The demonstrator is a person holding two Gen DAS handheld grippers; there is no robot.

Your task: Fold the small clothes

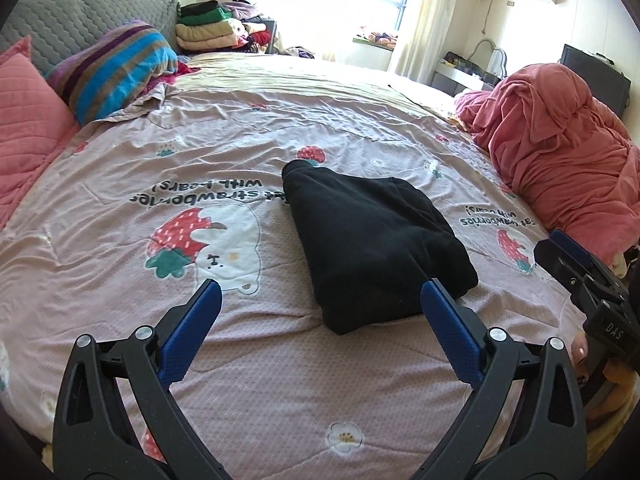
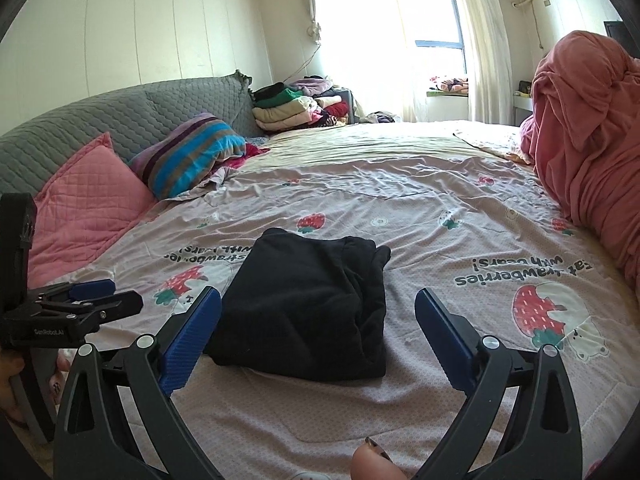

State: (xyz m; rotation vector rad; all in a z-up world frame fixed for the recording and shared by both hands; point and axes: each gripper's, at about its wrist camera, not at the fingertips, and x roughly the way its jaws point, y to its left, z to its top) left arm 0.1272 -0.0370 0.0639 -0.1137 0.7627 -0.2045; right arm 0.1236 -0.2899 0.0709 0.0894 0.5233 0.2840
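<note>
Nearest the left wrist camera, the left gripper (image 1: 320, 294), a black plastic claw with blue textured pads, is hovering over the bed with its jaws spread as wide as they go and nothing between them. Just beyond and slightly right of its middle, a folded black fleece garment (image 1: 372, 236) is lying flat on the pink quilted bedspread printed with strawberries and white bears (image 1: 280, 380); the garment's near edge is sitting between the two fingertips' lines but not touching either pad. In the right wrist view, the right gripper (image 2: 318, 294), the same black and blue claw, is likewise standing wide open and holding nothing, with the black garment (image 2: 304, 304) lying straight ahead between its fingers, its left side passing behind the left pad; whether the two are touching cannot be told. Each claw is showing at the edge of the other's view: the right one (image 1: 580, 268) at the far right of the left view, the left one (image 2: 76, 304) at the far left of the right view. Further back, a heaped salmon-red blanket (image 1: 560, 140) is resting on the right side of the bed, well apart from the garment. On the left, a pink quilted pillow (image 2: 88, 208) and a striped blue, purple and brown cushion (image 2: 188, 152) are leaning against a grey quilted headboard (image 2: 120, 120). Farthest away, a stack of folded clothes (image 2: 296, 110) is sitting beside a bright curtained window (image 2: 436, 20).
</note>
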